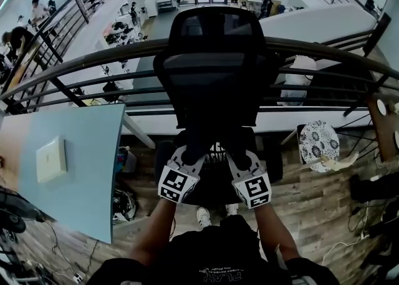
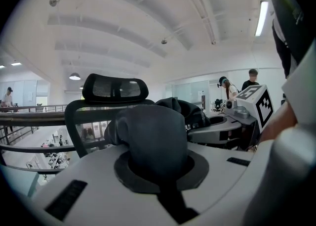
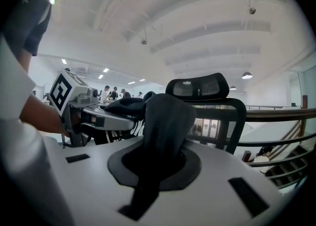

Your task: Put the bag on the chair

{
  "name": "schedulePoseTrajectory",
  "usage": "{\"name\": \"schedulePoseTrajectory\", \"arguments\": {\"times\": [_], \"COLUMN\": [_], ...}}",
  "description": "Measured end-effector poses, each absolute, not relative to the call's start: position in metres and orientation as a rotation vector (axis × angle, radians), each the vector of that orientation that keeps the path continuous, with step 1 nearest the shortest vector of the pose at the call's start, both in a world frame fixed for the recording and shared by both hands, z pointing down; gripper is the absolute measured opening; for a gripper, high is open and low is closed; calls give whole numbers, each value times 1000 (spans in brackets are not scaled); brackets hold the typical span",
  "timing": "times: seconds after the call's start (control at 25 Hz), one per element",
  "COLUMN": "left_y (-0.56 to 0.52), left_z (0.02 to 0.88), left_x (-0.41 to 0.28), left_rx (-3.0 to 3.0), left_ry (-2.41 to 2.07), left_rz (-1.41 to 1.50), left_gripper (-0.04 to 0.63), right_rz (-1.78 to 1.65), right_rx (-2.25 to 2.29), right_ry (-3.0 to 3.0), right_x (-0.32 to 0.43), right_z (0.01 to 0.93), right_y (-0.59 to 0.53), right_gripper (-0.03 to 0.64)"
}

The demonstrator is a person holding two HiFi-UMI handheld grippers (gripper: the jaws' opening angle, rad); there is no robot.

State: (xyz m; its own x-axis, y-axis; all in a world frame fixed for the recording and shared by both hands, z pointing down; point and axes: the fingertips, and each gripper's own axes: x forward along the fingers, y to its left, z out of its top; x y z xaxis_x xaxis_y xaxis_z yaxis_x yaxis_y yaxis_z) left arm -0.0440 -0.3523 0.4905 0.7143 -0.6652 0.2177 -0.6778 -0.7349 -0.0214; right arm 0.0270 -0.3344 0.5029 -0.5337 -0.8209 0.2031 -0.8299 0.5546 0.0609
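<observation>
A black mesh office chair (image 1: 215,59) stands right in front of me, its back against the railing. The bag (image 1: 215,171) is dark fabric hanging over the chair's seat, between both grippers; its outline is hard to tell from the black seat. My left gripper (image 1: 190,156) is shut on a bunched fold of the bag (image 2: 148,138). My right gripper (image 1: 240,159) is shut on another fold of the bag (image 3: 165,118). The left gripper view shows the chair's headrest (image 2: 114,88) behind the fabric, and the right gripper view shows the same headrest (image 3: 199,86).
A curved metal railing (image 1: 75,68) runs behind the chair, with a lower floor and people beyond it. A light blue table (image 1: 75,171) with a white box stands at the left. A round flowered stool (image 1: 318,141) sits at the right. Cables lie on the wooden floor (image 1: 318,209).
</observation>
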Motion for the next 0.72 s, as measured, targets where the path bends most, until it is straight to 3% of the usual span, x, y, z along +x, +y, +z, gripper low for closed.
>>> {"name": "schedulePoseTrajectory", "arguments": {"times": [0.72], "left_y": [-427], "left_z": [597], "left_x": [-12], "left_rx": [2731], "left_ry": [-1055], "left_rz": [521], "left_gripper": [37], "right_rz": [252], "right_rx": [1170], "right_ry": [-2476], "right_x": [58], "right_z": [612], "right_y": [-403], "right_gripper": [38]}}
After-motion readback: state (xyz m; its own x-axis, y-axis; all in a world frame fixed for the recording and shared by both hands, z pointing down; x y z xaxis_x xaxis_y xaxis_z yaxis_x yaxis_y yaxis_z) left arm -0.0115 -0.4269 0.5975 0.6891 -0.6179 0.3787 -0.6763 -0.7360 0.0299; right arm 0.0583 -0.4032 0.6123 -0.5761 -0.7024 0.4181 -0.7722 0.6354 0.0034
